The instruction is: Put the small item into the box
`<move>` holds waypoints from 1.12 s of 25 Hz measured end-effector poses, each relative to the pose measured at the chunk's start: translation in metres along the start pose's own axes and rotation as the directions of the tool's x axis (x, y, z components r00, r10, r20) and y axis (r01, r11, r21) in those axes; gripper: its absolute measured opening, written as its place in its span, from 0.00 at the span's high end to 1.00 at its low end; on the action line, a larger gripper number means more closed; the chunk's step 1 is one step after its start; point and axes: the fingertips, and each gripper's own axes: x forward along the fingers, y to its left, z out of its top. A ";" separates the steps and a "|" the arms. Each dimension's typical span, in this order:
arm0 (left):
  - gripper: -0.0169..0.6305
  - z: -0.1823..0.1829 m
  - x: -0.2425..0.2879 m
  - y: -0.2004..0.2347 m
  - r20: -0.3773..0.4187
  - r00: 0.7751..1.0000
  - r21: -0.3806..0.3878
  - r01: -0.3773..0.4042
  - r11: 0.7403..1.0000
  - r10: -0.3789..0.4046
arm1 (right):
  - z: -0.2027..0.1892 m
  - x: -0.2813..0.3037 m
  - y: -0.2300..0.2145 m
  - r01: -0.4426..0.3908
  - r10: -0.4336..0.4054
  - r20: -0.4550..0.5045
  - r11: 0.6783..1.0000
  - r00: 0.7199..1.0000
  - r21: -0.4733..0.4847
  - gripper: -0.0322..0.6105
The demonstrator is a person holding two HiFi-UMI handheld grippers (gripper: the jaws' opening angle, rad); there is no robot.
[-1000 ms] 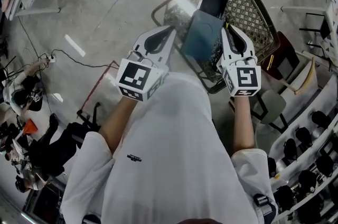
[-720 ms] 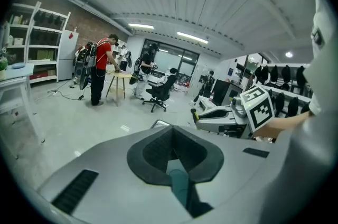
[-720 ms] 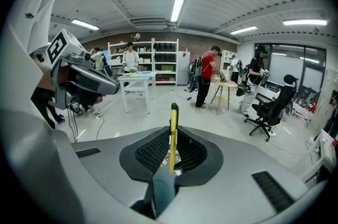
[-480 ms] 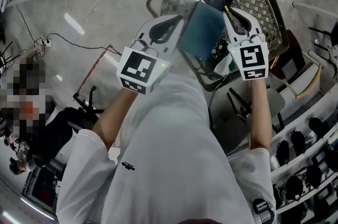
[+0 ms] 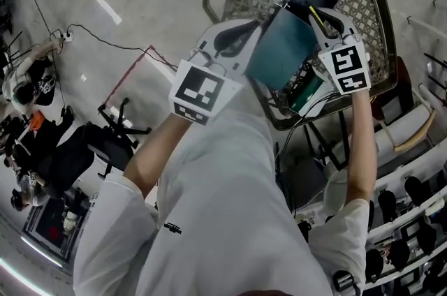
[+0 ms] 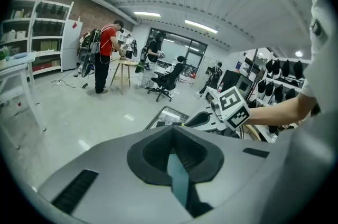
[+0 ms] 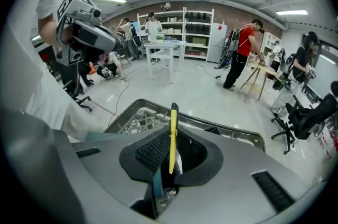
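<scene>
Right gripper view shows your right gripper point(image 7: 170, 132) clamped on the thin yellow stick point(image 7: 172, 112) at the teal cardboard box point(image 5: 283, 54)'s right wall. Your left gripper point(image 6: 171, 132) pinches its left wall, above the wire mesh basket point(image 5: 363, 1). Insertion looks near; next, likely tip the stick inside and release.

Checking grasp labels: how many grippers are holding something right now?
2. The left gripper is shut on an edge of the teal box; the right gripper pinches a thin yellow item beside that box, with teal also showing deeper in its jaws.
</scene>
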 end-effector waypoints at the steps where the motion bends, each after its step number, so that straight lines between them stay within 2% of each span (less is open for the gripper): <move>1: 0.97 -0.003 0.004 0.002 -0.005 1.000 -0.002 -0.004 1.000 0.004 | -0.006 0.008 -0.001 -0.019 0.019 -0.021 1.000 1.000 -0.015 0.89; 5: 0.97 -0.015 0.018 0.008 -0.023 1.000 -0.008 -0.004 1.000 0.004 | -0.024 0.029 -0.001 -0.091 0.084 -0.114 0.994 0.990 -0.054 0.89; 10: 0.97 -0.032 0.036 0.017 -0.051 0.999 -0.024 0.001 1.000 -0.003 | -0.044 0.059 0.000 -0.163 0.147 -0.184 0.984 0.972 -0.077 0.89; 16: 0.97 -0.049 0.053 0.023 -0.086 0.996 -0.039 0.000 0.999 -0.003 | -0.073 0.081 0.003 -0.247 0.211 -0.271 0.963 0.939 -0.105 0.89; 28: 0.97 -0.063 0.079 0.031 -0.125 0.992 -0.074 -0.009 0.997 -0.001 | -0.097 0.109 0.013 -0.378 0.310 -0.388 0.919 0.868 -0.111 0.89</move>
